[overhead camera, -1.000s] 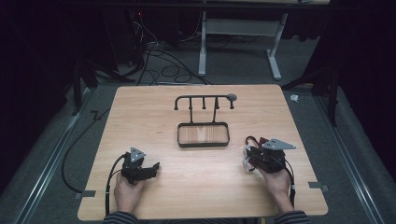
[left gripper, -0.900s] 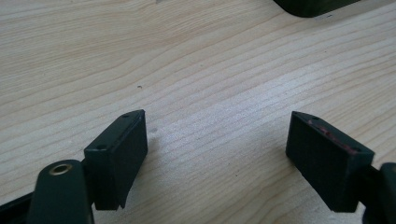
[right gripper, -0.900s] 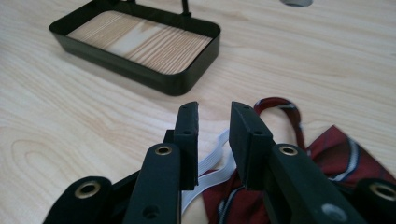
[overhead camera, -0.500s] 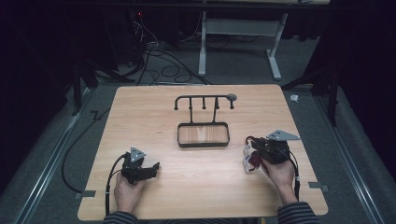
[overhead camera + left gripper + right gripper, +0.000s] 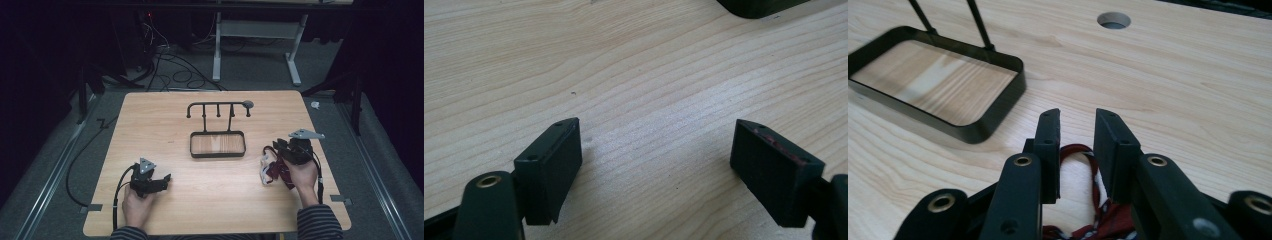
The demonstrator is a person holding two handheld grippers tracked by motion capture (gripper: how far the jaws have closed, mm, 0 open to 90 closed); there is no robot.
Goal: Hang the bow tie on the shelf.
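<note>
On the table's point(image 5: 215, 200) near-left part, the left gripper point(image 5: 162, 180) rests with its jaws spread wide over bare wood, nothing between them. At the right, the right gripper's point(image 5: 1075, 132) jaws stand narrowly apart, a dark red and white cord point(image 5: 1083, 150) looped between and below the fingers; whether they pinch it is unclear.

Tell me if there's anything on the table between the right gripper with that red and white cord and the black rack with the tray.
Nothing visible does. The right gripper has the red and white cord at its fingers, and bare wooden table runs from there to the black rack. The left gripper sits far off on the other side.
</note>
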